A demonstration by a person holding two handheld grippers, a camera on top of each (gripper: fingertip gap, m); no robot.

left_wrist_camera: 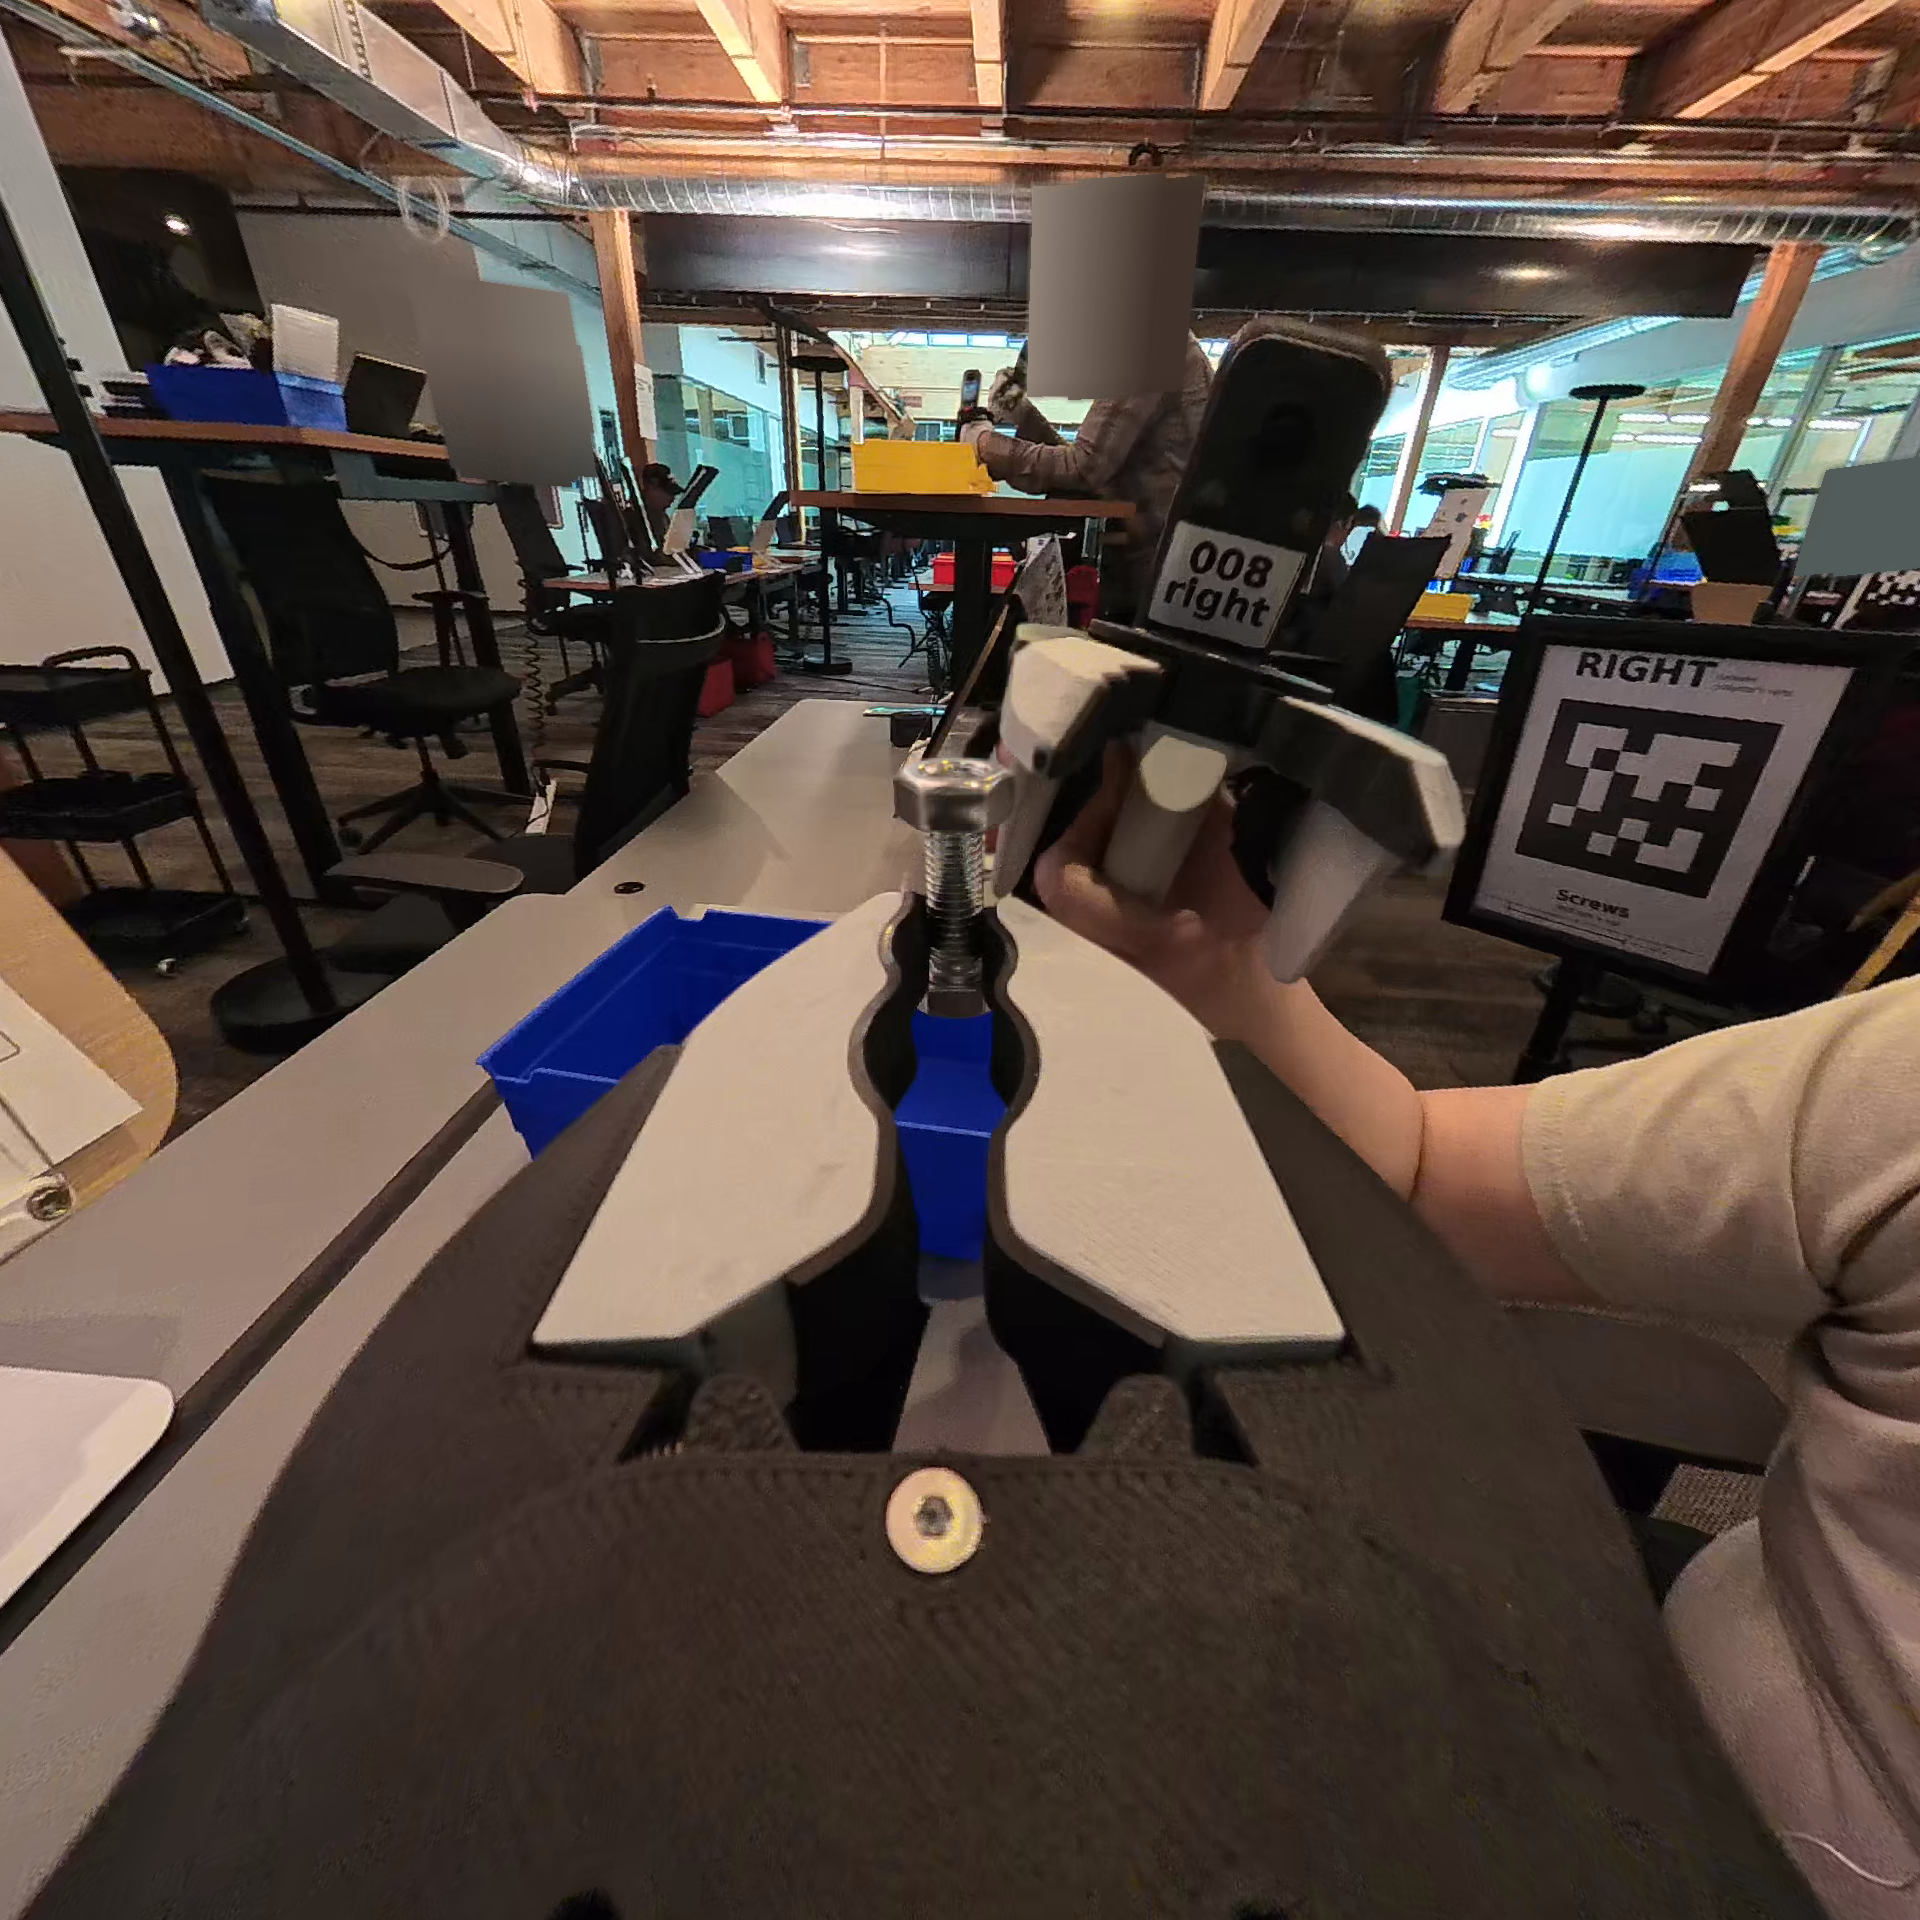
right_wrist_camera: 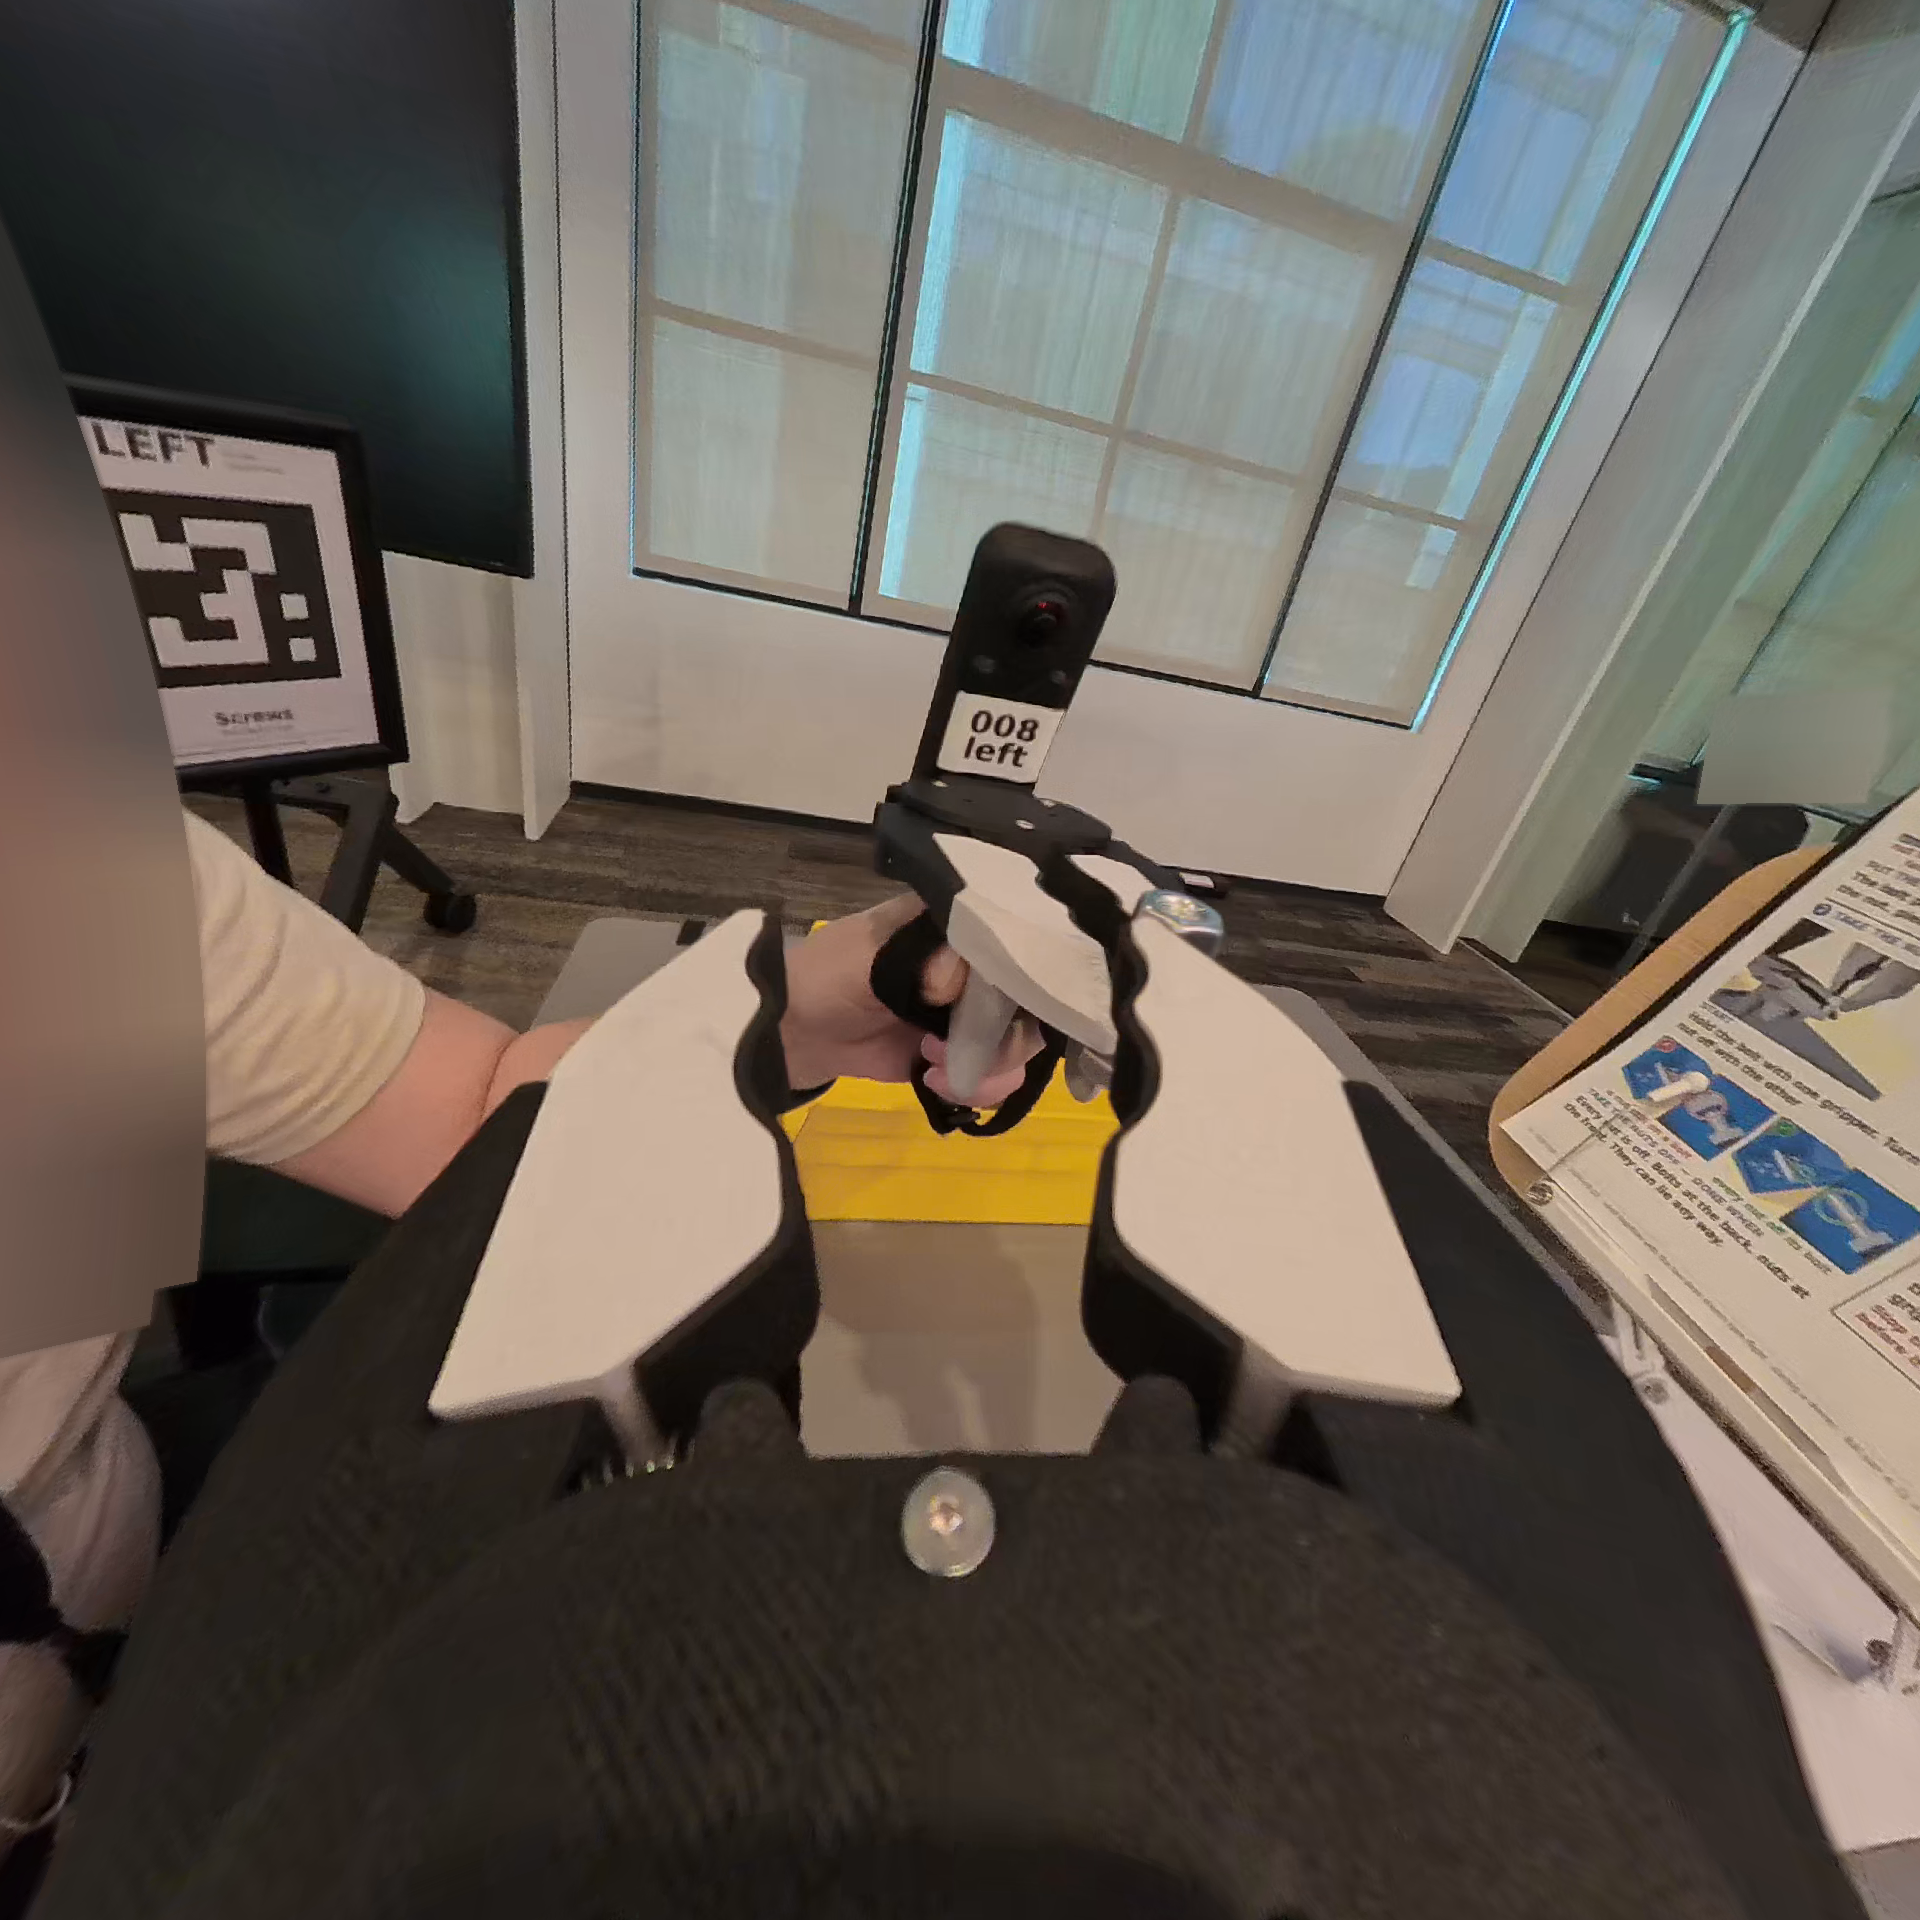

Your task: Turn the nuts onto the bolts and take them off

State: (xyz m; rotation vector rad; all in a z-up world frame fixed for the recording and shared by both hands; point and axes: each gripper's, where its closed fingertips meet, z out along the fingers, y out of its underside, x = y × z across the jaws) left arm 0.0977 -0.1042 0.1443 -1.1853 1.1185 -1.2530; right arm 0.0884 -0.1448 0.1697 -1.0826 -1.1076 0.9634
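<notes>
The left gripper point(left_wrist_camera: 951, 940) is clamped narrow on the lower threads of the shiny steel hex-head bolt point(left_wrist_camera: 954, 831), which stands upright with its six-sided head at twelve o'clock of the fingertips, dead centre in the left wrist view. Just to three o'clock of that head hangs the right gripper point(left_wrist_camera: 1174, 862), its pale fingers spread wide and gripping nothing. In the right wrist view its own tips point(right_wrist_camera: 940, 956) frame the other tool, with the bolt head peeking out at about two o'clock. Whether a nut sits low on the shank I cannot tell (something blocky shows between the jaws, but it is half hidden). The blue plastic bin point(left_wrist_camera: 644, 997) lies on the grey table at nine o'clock of the bolt, the yellow bin point(right_wrist_camera: 951, 1164) below in the other view. Steel like this should be stiff, weighty and slick, so my judgement is to take it across the hex flats, not the threads.
</notes>
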